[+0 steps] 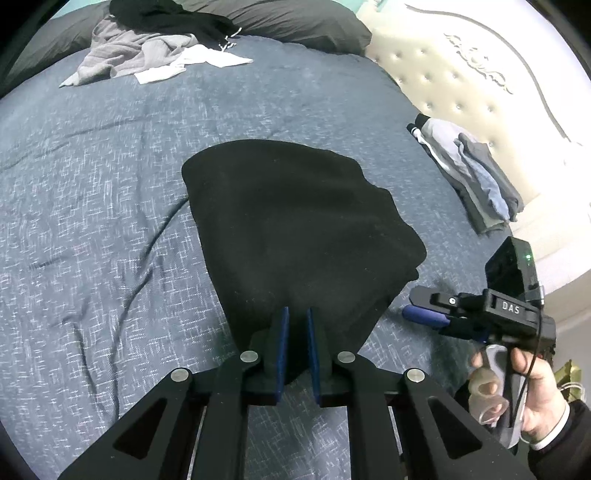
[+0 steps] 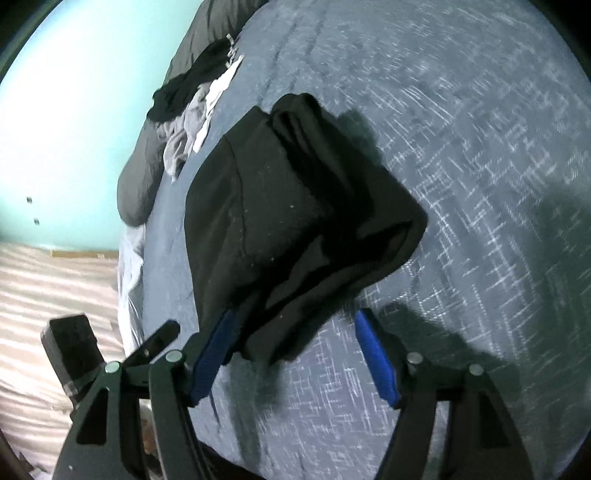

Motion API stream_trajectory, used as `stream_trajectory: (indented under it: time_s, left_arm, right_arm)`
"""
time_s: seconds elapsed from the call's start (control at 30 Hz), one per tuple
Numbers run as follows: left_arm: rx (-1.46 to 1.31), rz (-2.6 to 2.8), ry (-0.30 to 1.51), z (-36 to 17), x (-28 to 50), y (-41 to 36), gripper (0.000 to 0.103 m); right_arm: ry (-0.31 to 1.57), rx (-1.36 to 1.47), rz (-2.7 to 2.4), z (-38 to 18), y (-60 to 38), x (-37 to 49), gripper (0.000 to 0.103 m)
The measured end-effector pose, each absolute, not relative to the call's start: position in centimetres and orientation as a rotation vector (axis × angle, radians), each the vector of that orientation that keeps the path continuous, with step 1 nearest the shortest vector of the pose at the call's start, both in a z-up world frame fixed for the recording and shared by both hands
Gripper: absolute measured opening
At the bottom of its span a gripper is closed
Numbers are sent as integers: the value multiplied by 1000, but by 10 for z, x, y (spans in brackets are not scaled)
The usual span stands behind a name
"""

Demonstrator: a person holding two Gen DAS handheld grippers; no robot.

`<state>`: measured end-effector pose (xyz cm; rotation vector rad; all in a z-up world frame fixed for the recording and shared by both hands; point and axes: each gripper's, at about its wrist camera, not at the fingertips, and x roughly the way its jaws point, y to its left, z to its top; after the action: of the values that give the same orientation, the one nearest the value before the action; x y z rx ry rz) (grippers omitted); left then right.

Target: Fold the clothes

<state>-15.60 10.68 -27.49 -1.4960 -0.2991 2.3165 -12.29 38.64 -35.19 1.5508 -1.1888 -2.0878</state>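
Note:
A folded black garment [image 1: 295, 221] hangs above the blue-grey bedspread [image 1: 92, 203]. My left gripper [image 1: 296, 321] is shut on the garment's near edge and holds it up. My right gripper [image 2: 295, 325] is open, its blue pads wide apart at the garment's [image 2: 288, 206] lower corner, with one pad [image 2: 218, 339] touching the cloth. The right gripper also shows at the right of the left wrist view [image 1: 424, 314], just beside the garment.
A heap of unfolded grey, white and black clothes [image 1: 155, 48] lies at the far side by dark pillows [image 1: 295, 18]. A stack of folded clothes [image 1: 476, 177] sits by the cream tufted headboard [image 1: 461, 81]. The floor [image 2: 44, 280] is left of the bed.

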Motion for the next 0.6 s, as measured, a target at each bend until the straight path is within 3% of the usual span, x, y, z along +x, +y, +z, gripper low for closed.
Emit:
stream_trajectory:
  time_s: [0.6]
  left_arm:
    - [-1508,2323,-344,-281,-170,90,11]
  right_arm:
    - [-1323,1455,-2146,-378,372,-133,69]
